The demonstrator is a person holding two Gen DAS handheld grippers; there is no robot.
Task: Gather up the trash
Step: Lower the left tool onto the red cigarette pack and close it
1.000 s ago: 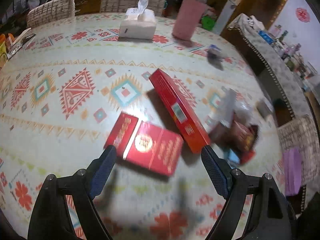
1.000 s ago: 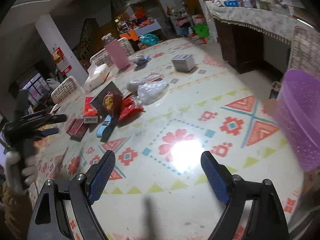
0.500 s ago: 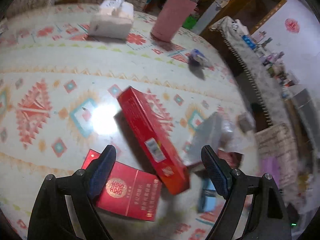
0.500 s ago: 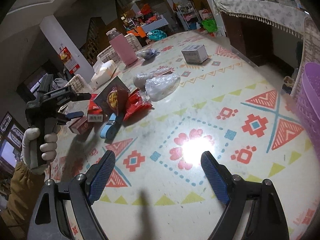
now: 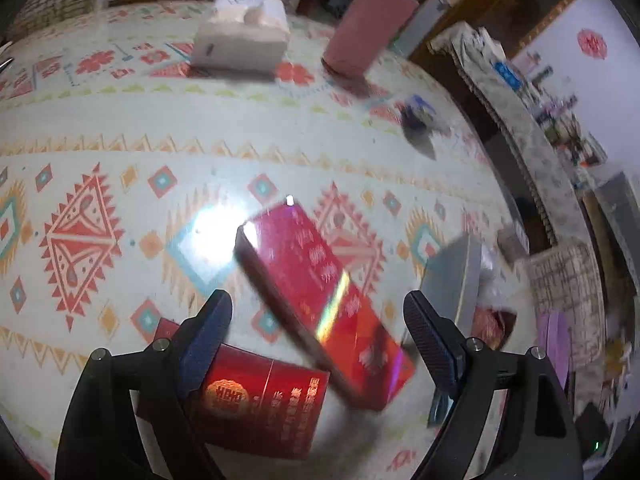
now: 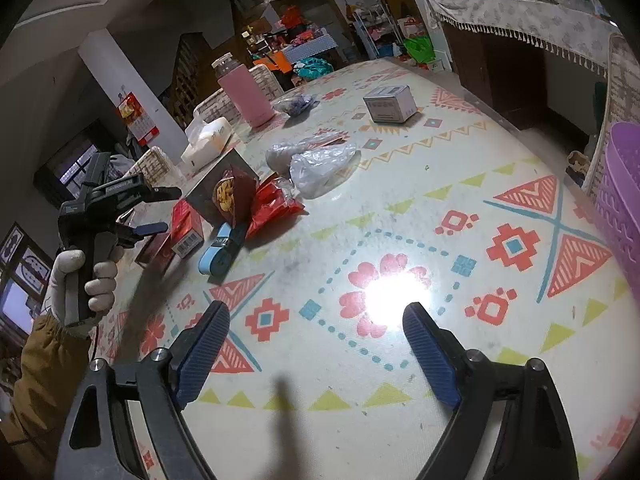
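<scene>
The left gripper (image 5: 318,334) is hanging spread wide over the long red carton (image 5: 320,292) lying on the bench (image 5: 120,128); the right gripper (image 6: 316,354) is gaping over bare bench, grasping nothing.

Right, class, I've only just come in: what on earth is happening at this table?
A person is clearing litter off a patterned table with a gripper in each hand. The left gripper hangs open above a long red carton, beside a smaller red packet; nothing is gripped yet. The right gripper is also open and empty over bare tabletop. Wrappers and a clear plastic bag lie nearby; a purple basket sits at the edge.
</scene>
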